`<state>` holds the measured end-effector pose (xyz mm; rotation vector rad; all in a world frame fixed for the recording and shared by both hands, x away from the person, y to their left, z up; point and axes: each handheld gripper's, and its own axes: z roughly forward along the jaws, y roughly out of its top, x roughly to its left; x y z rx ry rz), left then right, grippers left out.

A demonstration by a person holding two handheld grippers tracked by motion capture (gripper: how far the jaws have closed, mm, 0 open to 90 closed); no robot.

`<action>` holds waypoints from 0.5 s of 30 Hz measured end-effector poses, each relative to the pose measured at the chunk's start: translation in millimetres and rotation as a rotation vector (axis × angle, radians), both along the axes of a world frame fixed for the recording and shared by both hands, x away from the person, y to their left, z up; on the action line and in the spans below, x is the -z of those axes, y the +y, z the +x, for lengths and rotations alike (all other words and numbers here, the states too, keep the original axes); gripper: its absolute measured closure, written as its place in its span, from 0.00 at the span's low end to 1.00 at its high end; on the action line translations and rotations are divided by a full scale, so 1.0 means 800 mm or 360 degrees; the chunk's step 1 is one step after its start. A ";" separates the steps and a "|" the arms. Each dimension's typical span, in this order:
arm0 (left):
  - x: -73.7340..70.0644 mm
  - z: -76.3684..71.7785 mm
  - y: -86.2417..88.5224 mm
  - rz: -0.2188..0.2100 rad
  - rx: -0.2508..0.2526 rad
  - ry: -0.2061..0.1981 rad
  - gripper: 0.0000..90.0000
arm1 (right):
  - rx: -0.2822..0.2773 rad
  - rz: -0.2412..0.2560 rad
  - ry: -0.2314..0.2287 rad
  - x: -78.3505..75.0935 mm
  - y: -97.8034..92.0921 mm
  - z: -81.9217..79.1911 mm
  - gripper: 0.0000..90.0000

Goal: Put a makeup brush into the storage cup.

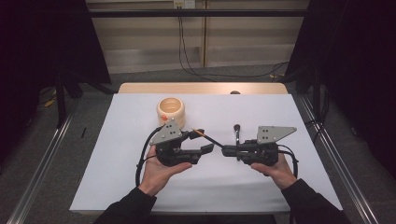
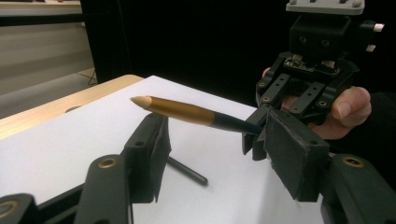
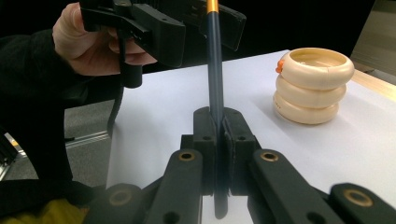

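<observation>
A pen with a dark barrel and a gold tapered end (image 1: 208, 138) hangs level above the white table between both grippers. My right gripper (image 3: 218, 116) is shut on the dark barrel (image 3: 215, 70). The same gripper (image 2: 257, 135) faces me in the left gripper view, clamped on the pen (image 2: 187, 112). My left gripper (image 2: 219, 140) stands open, its jaws wide apart on either side of the gold end without touching it. From above, the left gripper (image 1: 204, 141) and the right gripper (image 1: 224, 150) nearly meet at the table's middle. A cream ringed pot (image 1: 170, 110) stands behind the left gripper.
A second thin black pen (image 1: 237, 134) lies on the white sheet (image 1: 116, 177) just beyond the right gripper, and its end (image 2: 187, 170) pokes out behind my left jaw. The cream pot (image 3: 313, 86) has a small orange bit on its rim. A wooden strip (image 1: 201, 87) edges the far side.
</observation>
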<state>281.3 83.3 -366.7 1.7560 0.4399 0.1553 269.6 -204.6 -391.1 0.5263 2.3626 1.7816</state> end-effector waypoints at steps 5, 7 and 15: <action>0.001 0.001 0.000 -0.0047 -0.0011 0.0030 0.58 | 0.0003 -0.0005 -0.0003 0.001 0.001 0.001 0.96; 0.001 0.001 0.001 -0.0051 -0.0006 0.0026 0.61 | 0.0005 -0.0007 -0.0007 0.001 0.001 0.001 0.96; 0.002 0.004 -0.002 -0.0070 0.0017 0.0066 0.70 | 0.0003 -0.0020 -0.0004 0.003 0.001 0.001 0.96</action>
